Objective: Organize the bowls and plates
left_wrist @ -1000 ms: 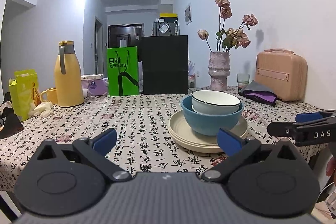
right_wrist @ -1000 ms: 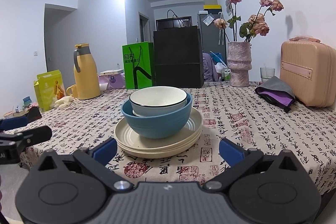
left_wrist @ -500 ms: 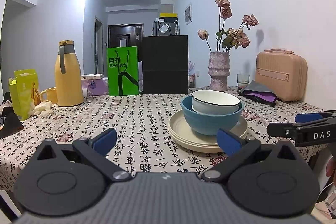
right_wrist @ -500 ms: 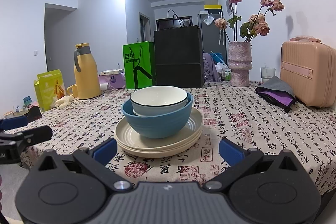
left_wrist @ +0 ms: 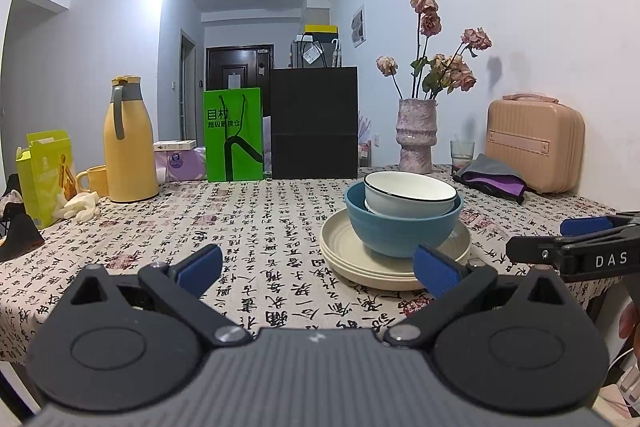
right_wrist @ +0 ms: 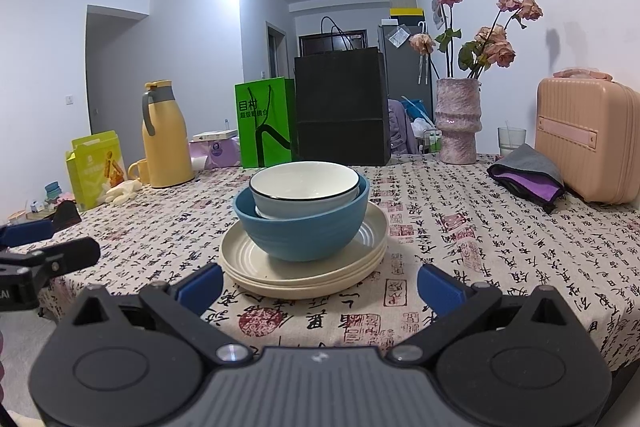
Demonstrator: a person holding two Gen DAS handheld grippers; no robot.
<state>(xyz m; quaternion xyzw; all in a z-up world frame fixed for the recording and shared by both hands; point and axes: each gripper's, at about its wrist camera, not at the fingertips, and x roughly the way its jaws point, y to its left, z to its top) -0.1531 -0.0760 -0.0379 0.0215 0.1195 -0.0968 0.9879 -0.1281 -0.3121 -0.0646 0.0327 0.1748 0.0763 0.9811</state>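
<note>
A white bowl with a dark rim (right_wrist: 304, 189) (left_wrist: 410, 193) nests inside a blue bowl (right_wrist: 302, 231) (left_wrist: 400, 231). The blue bowl stands on a stack of cream plates (right_wrist: 248, 261) (left_wrist: 340, 247) near the table's front edge. My right gripper (right_wrist: 318, 287) is open just in front of the stack, holding nothing. My left gripper (left_wrist: 318, 267) is open too, to the left of the stack, its right fingertip overlapping the plates' rim in its view. Each gripper shows at the edge of the other's view.
At the back stand a yellow thermos (left_wrist: 130, 143), a green bag (left_wrist: 234, 135), a black bag (left_wrist: 314, 123), a vase of dried roses (left_wrist: 416, 135) and a pink case (left_wrist: 534, 145). A folded purple-grey cloth (right_wrist: 528, 177) lies right. A patterned tablecloth (left_wrist: 248, 215) covers the table.
Almost nothing has changed; both grippers stay open and the views shift only very slightly. The stack of dishes has not moved.
</note>
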